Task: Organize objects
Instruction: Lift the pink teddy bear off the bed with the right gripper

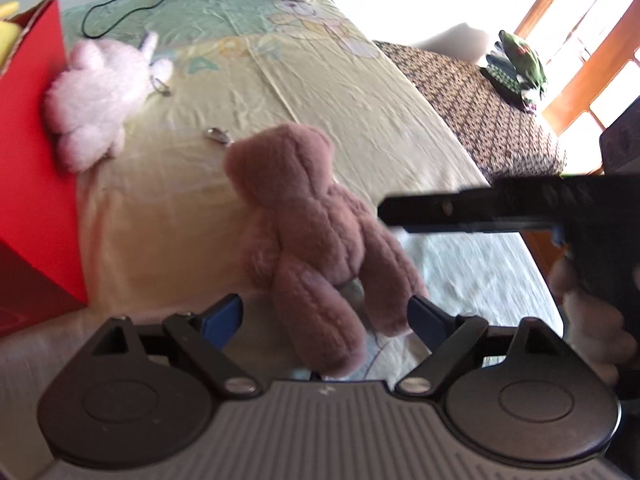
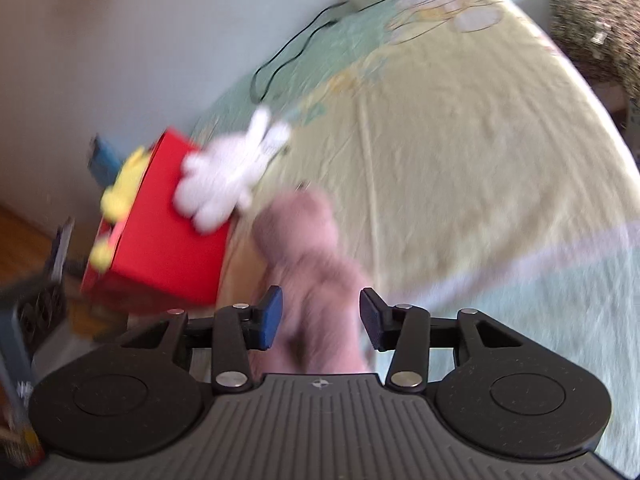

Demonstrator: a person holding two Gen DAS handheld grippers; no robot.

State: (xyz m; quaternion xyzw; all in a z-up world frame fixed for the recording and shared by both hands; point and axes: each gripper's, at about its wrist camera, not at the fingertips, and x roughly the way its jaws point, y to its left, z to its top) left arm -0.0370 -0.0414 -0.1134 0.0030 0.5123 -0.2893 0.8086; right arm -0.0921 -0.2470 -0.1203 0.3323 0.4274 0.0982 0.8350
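Two claws over a bed with plush toys, the brown bear between both sets of fingers.

In the left wrist view the brown bear [image 1: 316, 240] is seen lying on the bed [image 1: 360, 92] at centre frame, its legs reaching down between the spread fingers of the left claw [image 1: 325, 316]; the pads are not pressed on it. A pink plush [image 1: 96, 96] lies at upper left against a red box [image 1: 32, 152], and a yellow toy [image 1: 8, 28] is seen in the box. The right claw [image 1: 460, 210] enters from the right edge, held by a hand [image 1: 588, 312]. In the right wrist view, which is blurred, the bear [image 2: 308, 276] is seen between that claw's [image 2: 321, 316] parted blue pads [image 2: 270, 318]; contact cannot be told.
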